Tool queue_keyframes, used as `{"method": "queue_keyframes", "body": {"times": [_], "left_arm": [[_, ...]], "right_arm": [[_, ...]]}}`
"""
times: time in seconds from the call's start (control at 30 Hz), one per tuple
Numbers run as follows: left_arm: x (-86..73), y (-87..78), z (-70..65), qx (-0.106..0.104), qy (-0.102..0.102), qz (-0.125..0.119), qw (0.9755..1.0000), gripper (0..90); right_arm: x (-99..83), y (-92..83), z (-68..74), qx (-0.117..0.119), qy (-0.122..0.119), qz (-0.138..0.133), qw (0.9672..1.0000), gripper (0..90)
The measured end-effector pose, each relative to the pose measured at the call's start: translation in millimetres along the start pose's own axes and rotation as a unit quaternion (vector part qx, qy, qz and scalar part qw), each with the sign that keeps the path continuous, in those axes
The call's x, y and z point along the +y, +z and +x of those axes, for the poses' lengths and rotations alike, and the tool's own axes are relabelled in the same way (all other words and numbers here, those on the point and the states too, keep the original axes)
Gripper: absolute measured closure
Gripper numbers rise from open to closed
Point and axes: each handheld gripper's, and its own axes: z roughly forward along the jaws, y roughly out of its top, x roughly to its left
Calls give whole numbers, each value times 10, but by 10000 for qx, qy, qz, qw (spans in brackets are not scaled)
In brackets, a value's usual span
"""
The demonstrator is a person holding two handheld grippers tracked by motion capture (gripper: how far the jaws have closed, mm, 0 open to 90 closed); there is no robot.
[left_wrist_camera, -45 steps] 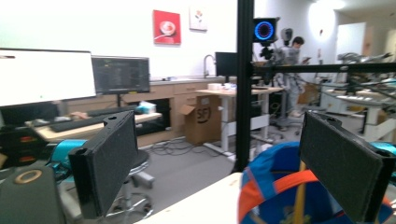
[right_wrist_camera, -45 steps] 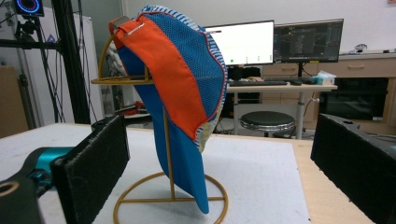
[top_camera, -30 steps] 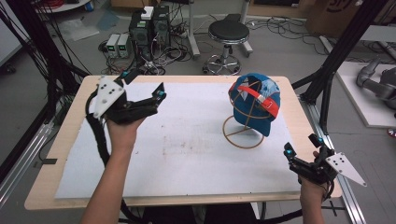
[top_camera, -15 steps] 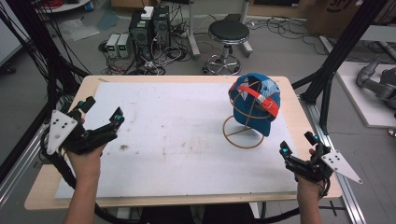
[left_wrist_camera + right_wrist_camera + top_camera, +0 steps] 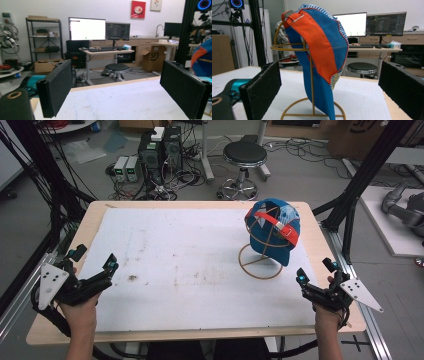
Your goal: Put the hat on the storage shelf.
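The blue cap (image 5: 274, 227) hangs on its wire stand (image 5: 260, 262). Both grippers, left (image 5: 93, 260) and right (image 5: 315, 273), sit wide apart, holding nothing.

A blue-and-orange cap (image 5: 274, 227) hangs on a gold wire stand (image 5: 260, 262), table's right.

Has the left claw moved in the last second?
Yes. The left claw has pulled back from the table's far left area to its near left edge, away from the cap on its stand.
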Motion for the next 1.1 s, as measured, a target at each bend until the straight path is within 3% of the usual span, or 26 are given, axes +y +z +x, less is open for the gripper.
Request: {"method": "queue_keyframes", "body": {"times": [0.13,0.23,0.63,1.1], "left_arm": [[-125,-22,29,138,131,165,9997,114],[-215,-40,53,238,120,233,9994,114],[-320,-92,153,600,45,165,9981,114],[-353,-86,139,634,66,195,9978,114]], "right_arm": [[-5,2,-3,-64,-4,-32,10000,41],[-16,7,-19,-92,-7,-31,10000,41],[-10,-20,-31,-131,21,-30,9999,41],[-16,-14,-8,-70,-11,22,10000,41]]}}
